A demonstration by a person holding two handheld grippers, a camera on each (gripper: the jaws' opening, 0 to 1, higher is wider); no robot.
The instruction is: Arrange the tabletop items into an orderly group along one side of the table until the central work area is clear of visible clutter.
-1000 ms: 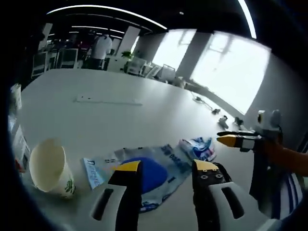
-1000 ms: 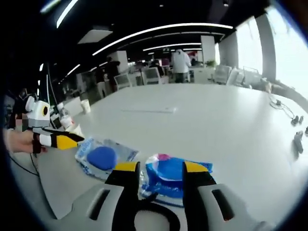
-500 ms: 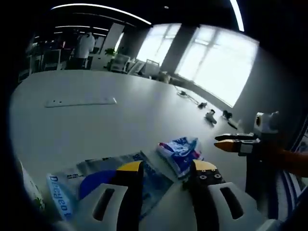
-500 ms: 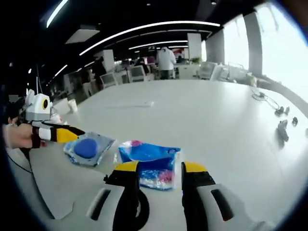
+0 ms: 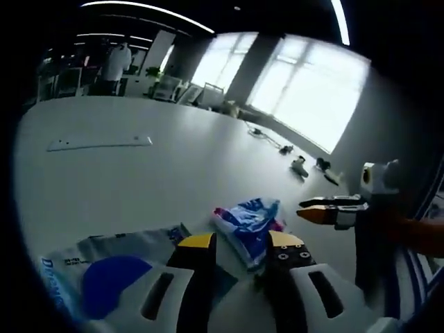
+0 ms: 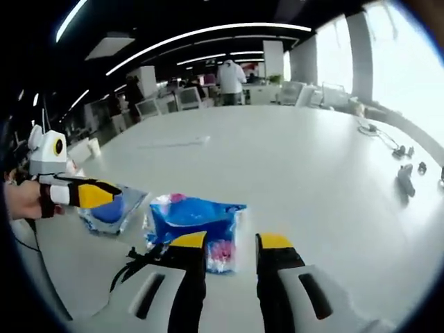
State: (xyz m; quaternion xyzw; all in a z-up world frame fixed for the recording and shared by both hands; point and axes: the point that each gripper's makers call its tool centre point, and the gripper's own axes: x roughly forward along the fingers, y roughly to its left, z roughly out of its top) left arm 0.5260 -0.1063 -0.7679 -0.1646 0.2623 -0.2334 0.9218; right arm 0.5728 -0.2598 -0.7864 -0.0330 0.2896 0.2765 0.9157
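Note:
A crumpled blue-and-white snack packet [image 5: 246, 218] lies on the white table [image 5: 139, 180], just ahead of my left gripper [image 5: 243, 243], which is open. A flat clear packet holding a blue disc [image 5: 111, 274] lies left of the left jaw. The right gripper [image 5: 326, 210] comes in from the right, near the snack packet. In the right gripper view, the snack packet [image 6: 194, 215] has its near edge between the jaws of my open right gripper [image 6: 231, 241]. The left gripper [image 6: 87, 194] hovers over the flat packet [image 6: 111, 211].
A long white strip [image 5: 97, 143] lies farther out on the table, and small dark connectors with cables [image 6: 406, 177] sit near the window side. A paper cup [image 6: 94, 147] stands at the table's left edge. Chairs, desks and a standing person [image 6: 229, 76] are beyond the table.
The left gripper's view has swung right, off the paper cup and onto the snack packet, and its jaws have narrowed a little. The right gripper has come closer to the snack packet.

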